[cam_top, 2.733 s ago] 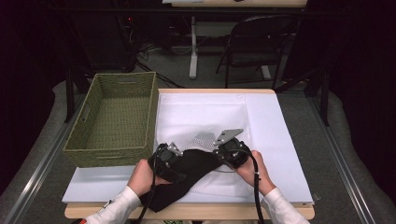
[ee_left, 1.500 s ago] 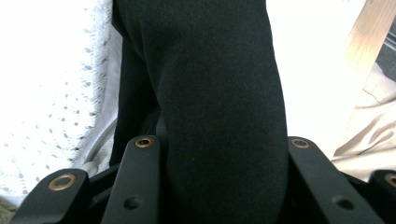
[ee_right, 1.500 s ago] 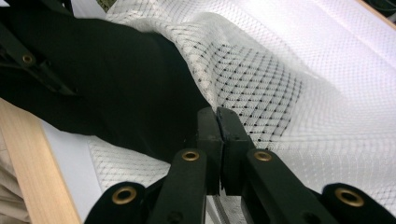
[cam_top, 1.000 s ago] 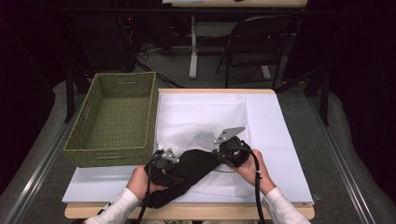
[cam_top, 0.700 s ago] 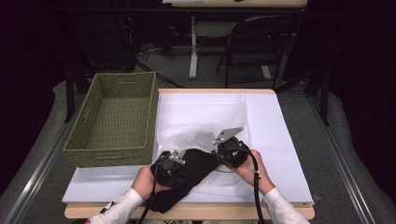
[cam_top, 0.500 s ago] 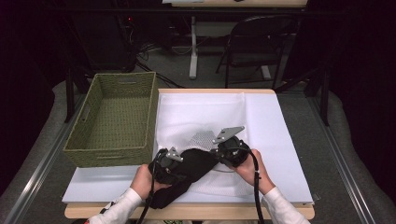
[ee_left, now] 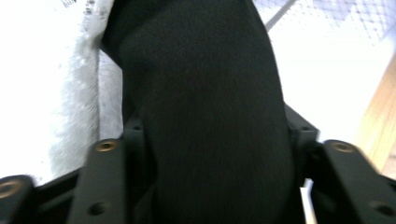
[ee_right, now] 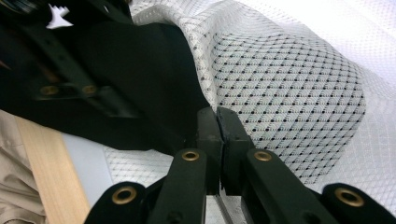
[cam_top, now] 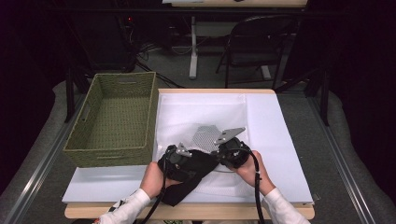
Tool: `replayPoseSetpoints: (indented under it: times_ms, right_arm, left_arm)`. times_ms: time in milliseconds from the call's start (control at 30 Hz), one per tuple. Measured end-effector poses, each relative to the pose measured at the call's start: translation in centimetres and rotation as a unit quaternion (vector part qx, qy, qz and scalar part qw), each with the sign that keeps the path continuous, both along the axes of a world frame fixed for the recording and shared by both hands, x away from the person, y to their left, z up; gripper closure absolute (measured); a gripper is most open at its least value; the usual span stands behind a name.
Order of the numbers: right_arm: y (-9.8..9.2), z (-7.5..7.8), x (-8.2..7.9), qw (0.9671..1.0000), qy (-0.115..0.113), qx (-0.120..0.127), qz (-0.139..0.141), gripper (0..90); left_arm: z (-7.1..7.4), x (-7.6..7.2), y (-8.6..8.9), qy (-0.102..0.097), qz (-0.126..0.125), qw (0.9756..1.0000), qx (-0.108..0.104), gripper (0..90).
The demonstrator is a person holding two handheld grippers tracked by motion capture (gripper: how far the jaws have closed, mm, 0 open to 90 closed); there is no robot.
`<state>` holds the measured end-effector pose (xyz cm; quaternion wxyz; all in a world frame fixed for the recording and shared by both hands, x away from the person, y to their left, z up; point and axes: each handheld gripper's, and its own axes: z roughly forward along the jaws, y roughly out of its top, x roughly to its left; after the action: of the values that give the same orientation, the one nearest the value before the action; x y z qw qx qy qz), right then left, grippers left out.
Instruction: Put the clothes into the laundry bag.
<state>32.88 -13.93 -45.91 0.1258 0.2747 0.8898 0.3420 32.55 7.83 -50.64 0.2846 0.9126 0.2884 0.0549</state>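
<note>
Right claw point(ee_right: 219, 122) pressed together on the mesh bag's point(cam_top: 205, 136) edge, beside the black cloth point(cam_top: 194, 170). Left claw point(ee_left: 205, 154) half spread, just been opening, black cloth bulging between its jaws. Cloth and bag low on the white sheet point(cam_top: 275, 130) covering the desk point(cam_top: 93, 212). Green basket point(cam_top: 116, 116) left, well apart.

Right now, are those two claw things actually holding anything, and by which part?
The right gripper is shut on the edge of the white mesh bag. The black cloth lies between the left gripper's jaws, which have just been opening; a firm grip cannot be told.
</note>
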Motion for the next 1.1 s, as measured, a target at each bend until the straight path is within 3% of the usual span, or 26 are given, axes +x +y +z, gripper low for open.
replayPoseSetpoints:
  times_ms: [333, 467, 533, 633, 767, 800, 900, 1000, 1100]
  right_arm:
    - [-0.5, 0.1, 0.1, 1.0000, -0.001, 0.001, -0.009, 89.4]
    - [-0.5, 0.1, 0.1, 0.9999, 0.001, 0.000, -0.010, 89.4]
    - [-0.4, 0.0, 0.1, 0.9999, 0.002, -0.001, -0.010, 89.4]
    - [-0.4, -0.1, 0.1, 0.9999, 0.006, -0.003, -0.009, 89.3]
    - [-0.4, -0.1, 0.0, 0.9999, 0.008, -0.002, -0.009, 89.4]
    - [-0.5, -0.1, 0.0, 1.0000, 0.006, -0.004, -0.006, 89.4]
    - [-0.5, -0.1, 0.0, 1.0000, 0.006, 0.000, -0.007, 89.4]
    - [-0.3, 0.3, -0.2, 0.9999, 0.008, 0.009, -0.002, 89.4]
    - [-0.1, 0.7, -0.4, 0.9998, 0.003, 0.018, 0.002, 89.4]
  left_arm:
    - [1.3, -2.1, 2.5, 0.000, -0.025, 0.9997, 0.003, 20.3]
    - [0.7, -2.7, 2.5, 0.007, -0.028, 0.9995, 0.011, 15.8]
    - [-0.1, -2.7, 2.2, 0.012, -0.030, 0.9990, 0.029, 16.5]
    - [-0.9, -2.3, 2.1, 0.012, -0.025, 0.9990, 0.036, 28.1]
    - [-1.7, -1.8, 2.3, 0.026, -0.024, 0.9994, 0.003, 56.0]
    - [-1.7, -1.9, 2.3, 0.023, -0.026, 0.9994, 0.005, 60.1]
    - [-1.4, -2.1, 2.2, 0.018, -0.026, 0.9995, 0.004, 65.2]
    - [-0.8, -1.9, 2.2, 0.026, -0.020, 0.9994, -0.009, 66.6]
    - [-0.1, -1.3, 1.7, 0.026, -0.002, 0.9994, -0.022, 67.5]
